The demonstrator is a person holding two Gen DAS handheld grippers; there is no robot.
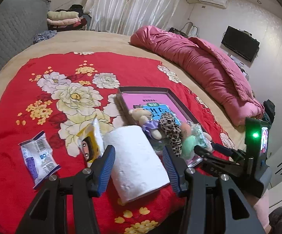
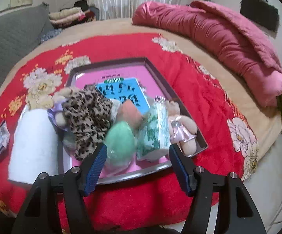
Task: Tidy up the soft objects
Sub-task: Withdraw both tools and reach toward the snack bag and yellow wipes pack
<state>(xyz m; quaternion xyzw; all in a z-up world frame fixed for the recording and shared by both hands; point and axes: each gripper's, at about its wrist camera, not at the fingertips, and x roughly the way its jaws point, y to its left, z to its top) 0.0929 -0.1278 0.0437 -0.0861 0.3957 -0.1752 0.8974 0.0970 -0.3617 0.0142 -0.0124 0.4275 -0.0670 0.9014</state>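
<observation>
left gripper clamped on white paper roll, just outside tray's near-left corner | right gripper released, jaws wide at tray's near edge, over green sponge and tissue pack | 2 sachets on red blanket left of roll

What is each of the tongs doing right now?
Left tongs: holding the paper roll.
Right tongs: open, holding nothing, above the tray.

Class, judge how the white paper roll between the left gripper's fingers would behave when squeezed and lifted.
The white paper roll looks soft, so it probably dents under the pads. Likely light for its bulk. Being a cylinder lying on its side, it may roll if released.
</observation>
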